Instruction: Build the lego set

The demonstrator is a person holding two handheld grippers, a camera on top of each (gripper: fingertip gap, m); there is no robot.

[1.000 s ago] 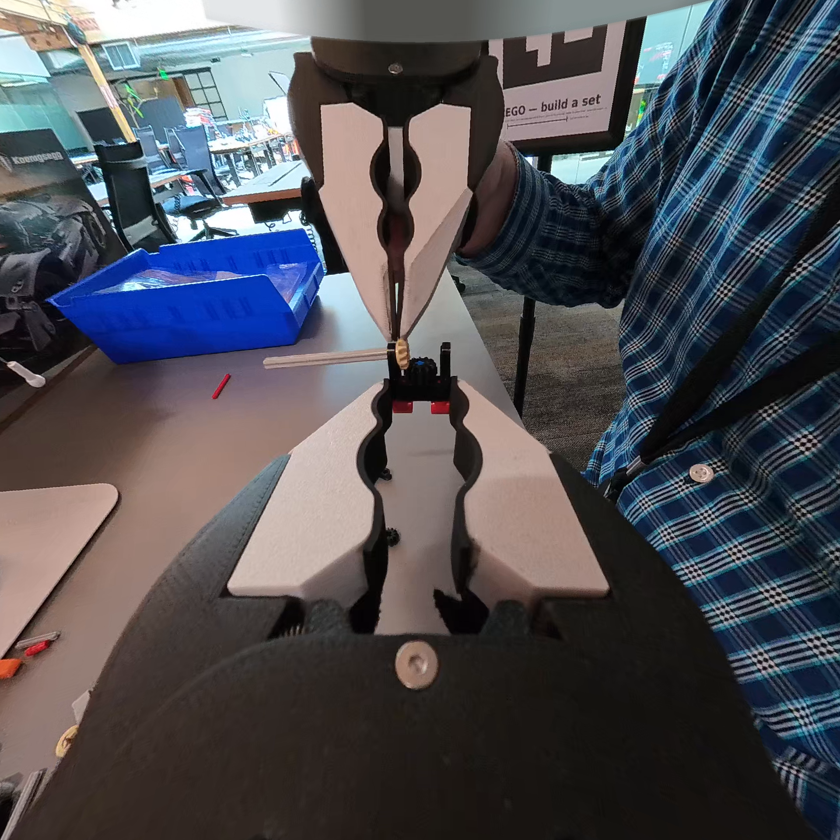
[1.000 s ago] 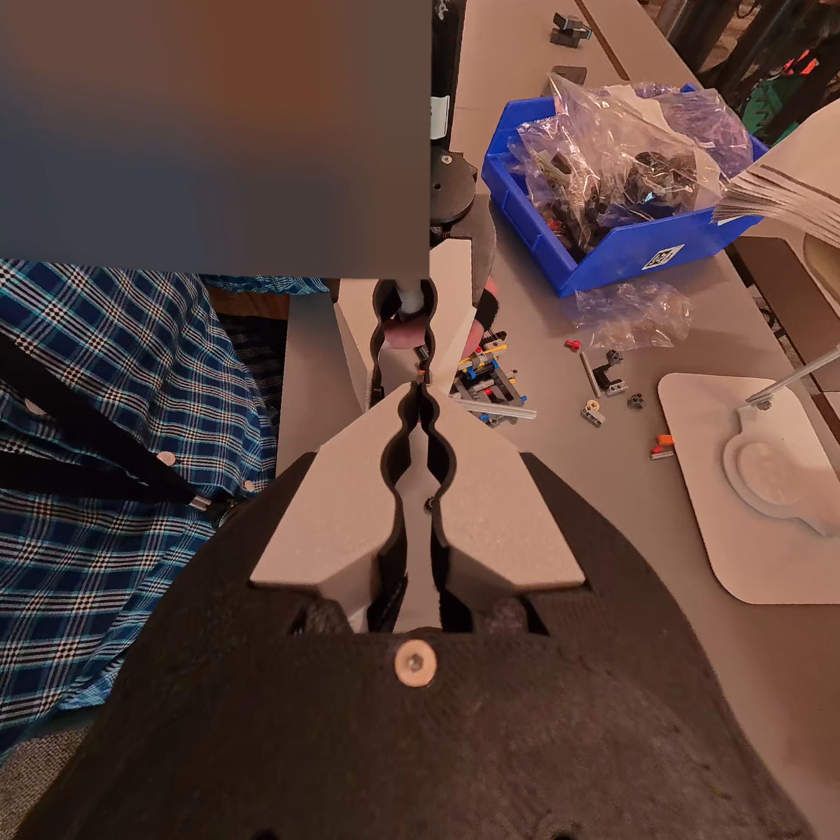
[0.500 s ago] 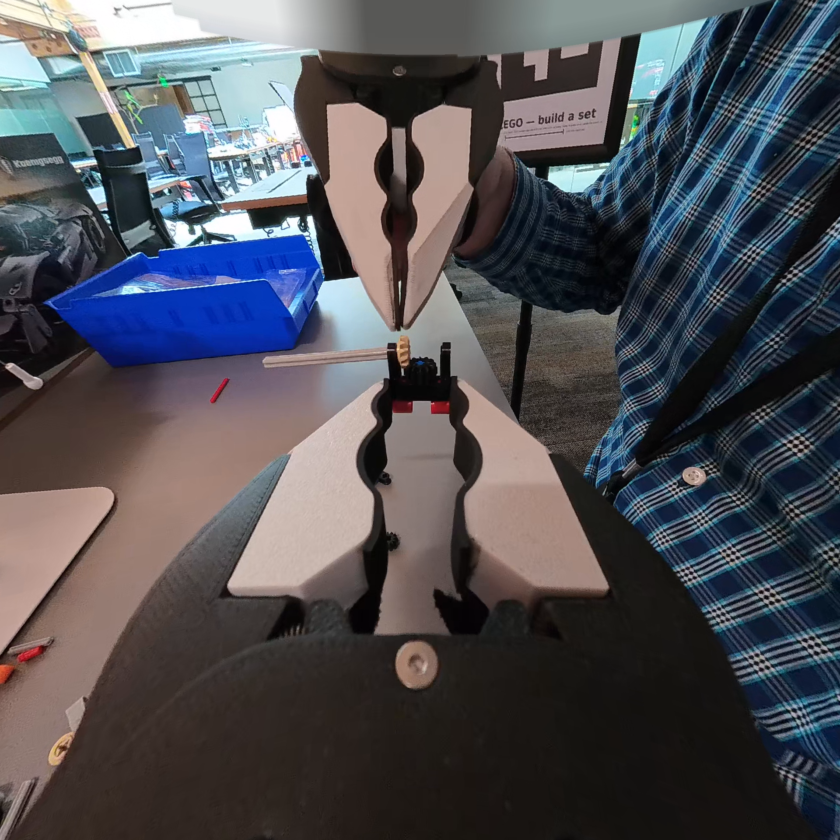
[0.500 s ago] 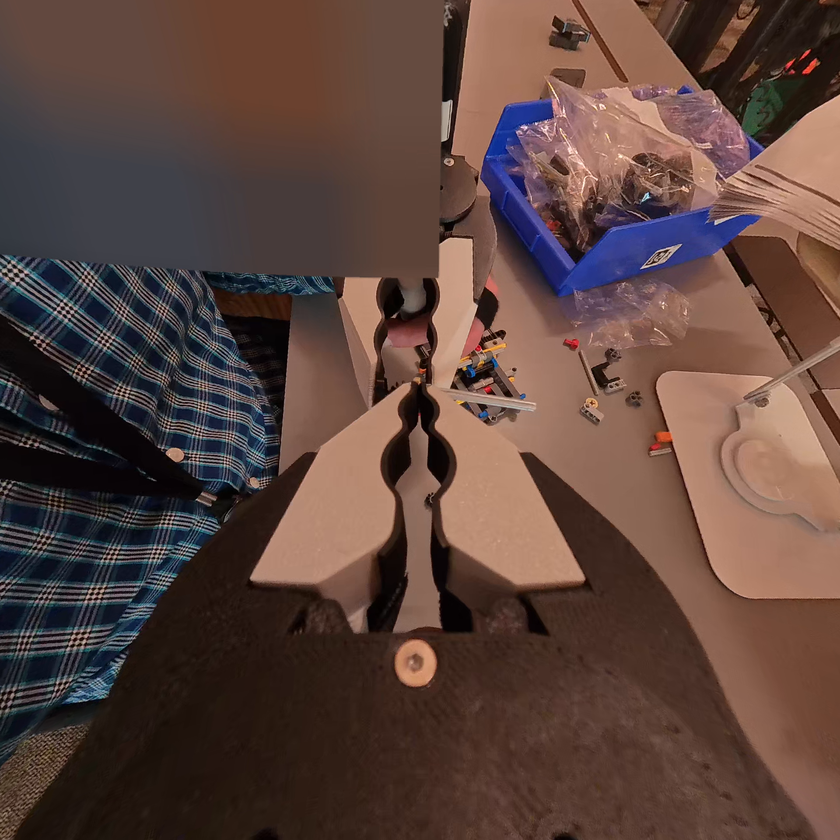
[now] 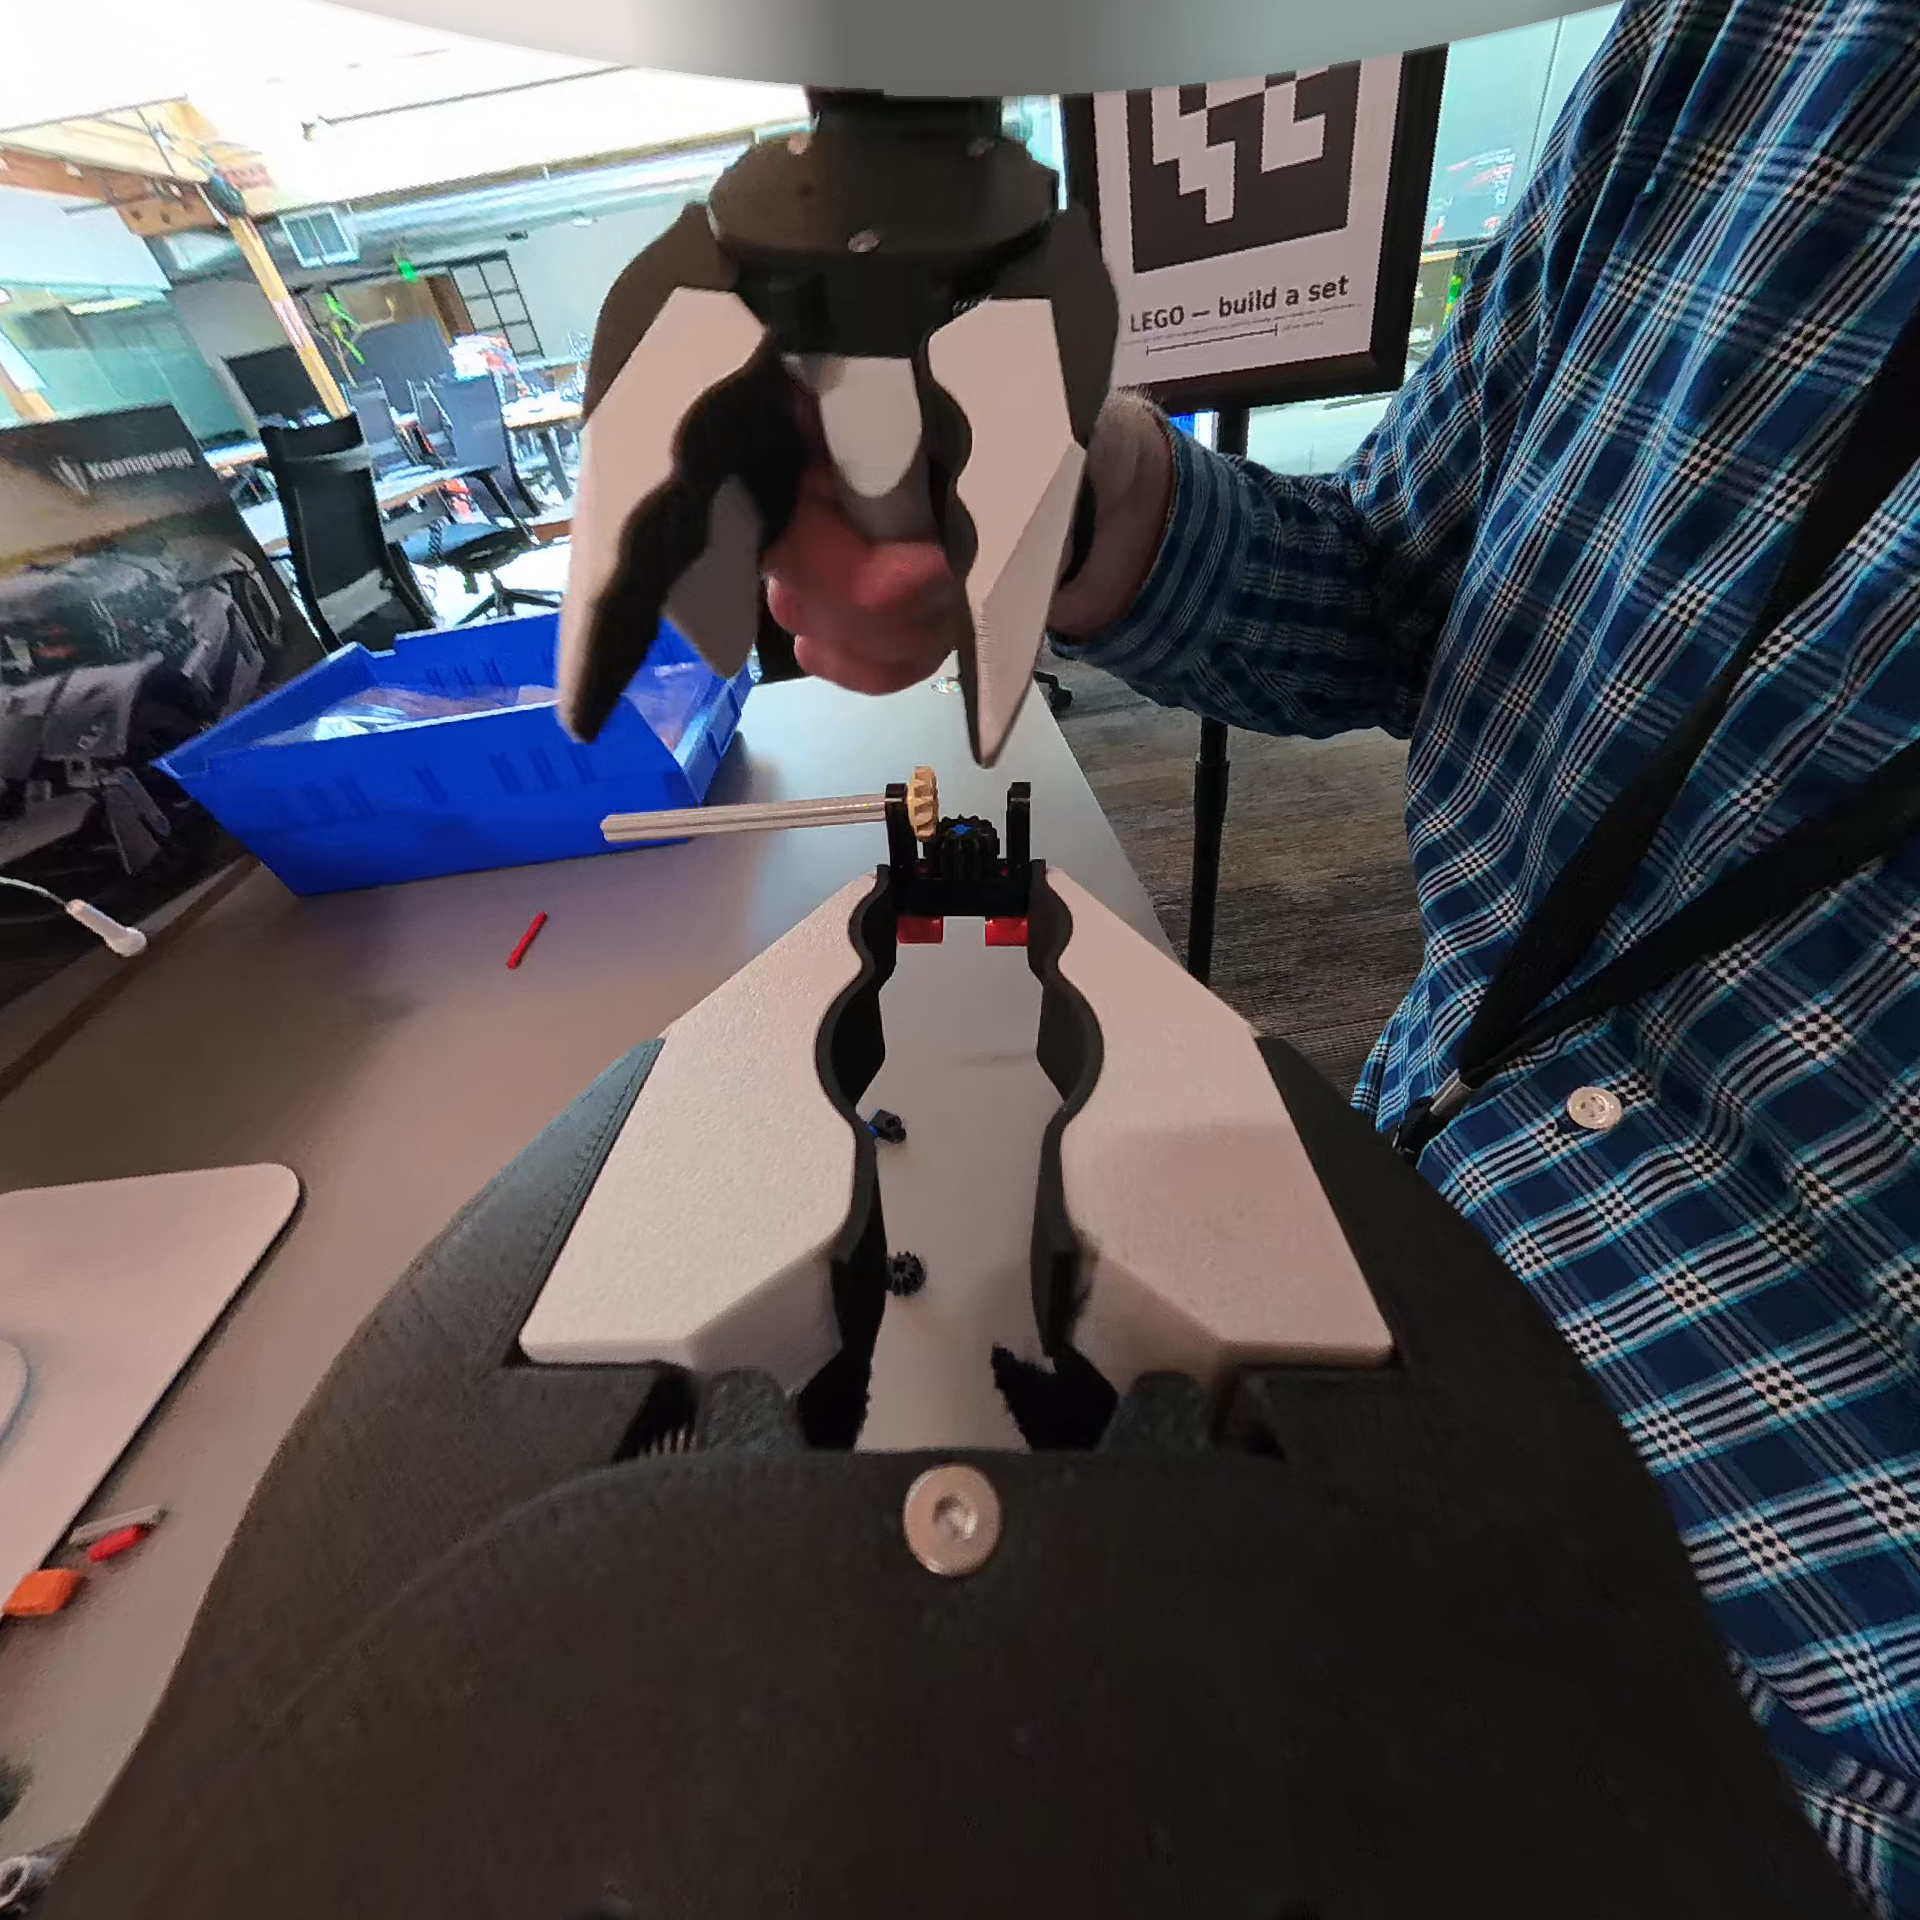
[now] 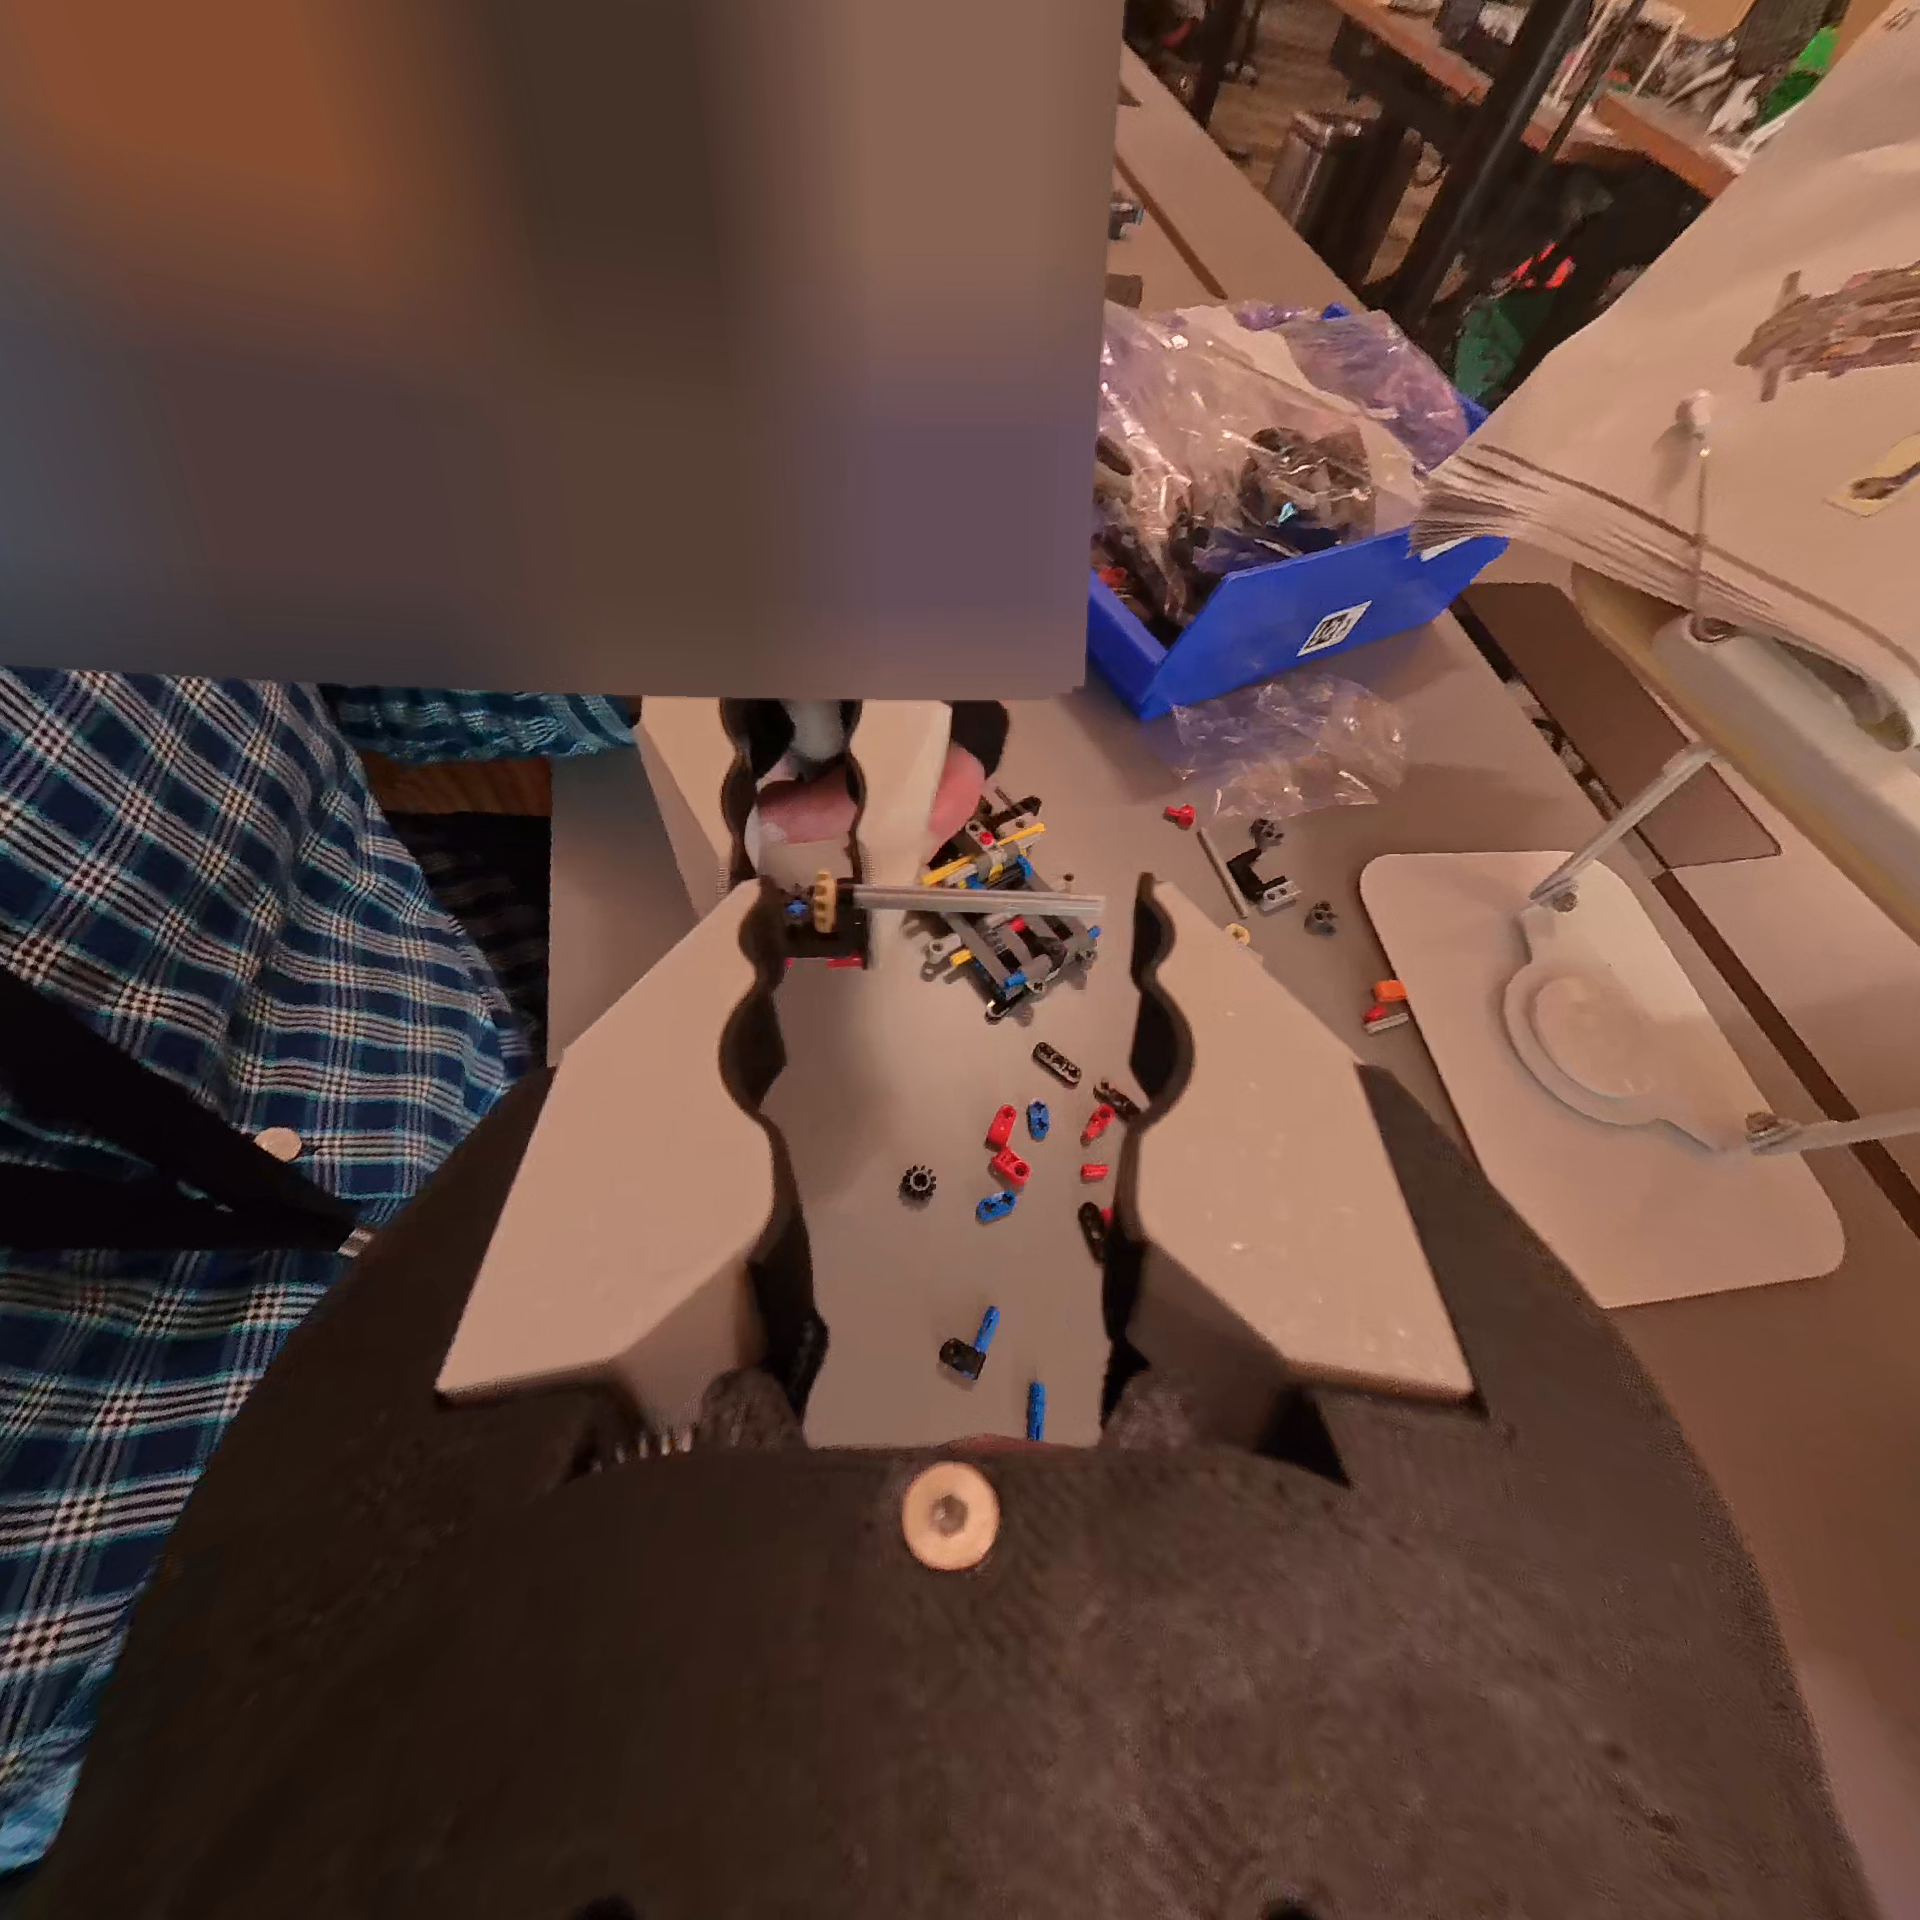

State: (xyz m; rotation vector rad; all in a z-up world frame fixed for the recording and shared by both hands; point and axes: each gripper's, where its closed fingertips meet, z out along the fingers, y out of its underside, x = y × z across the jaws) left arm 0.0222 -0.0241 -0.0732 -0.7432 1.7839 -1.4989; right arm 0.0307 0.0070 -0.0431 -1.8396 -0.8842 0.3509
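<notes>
Left wrist view: toothed tan gear [image 5: 921, 801] on smooth grey axle [image 5: 743, 818].

Grey table [image 6: 1351, 790] (loose lego pieces [image 6: 1013, 1143] scattered) bears a blue bin [image 6: 1278, 623].

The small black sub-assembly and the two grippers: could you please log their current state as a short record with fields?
left gripper: shut on the black sub-assembly, holding it above the table
sub-assembly parts: tan gear on a grey axle that sticks out sideways; red pieces beneath
right gripper: open, holding nothing, fingertips above and clear of the gear
loose pieces: red, blue and black, scattered on the table
larger partial build: lying on the table
blue bin: holds bagged parts
</notes>
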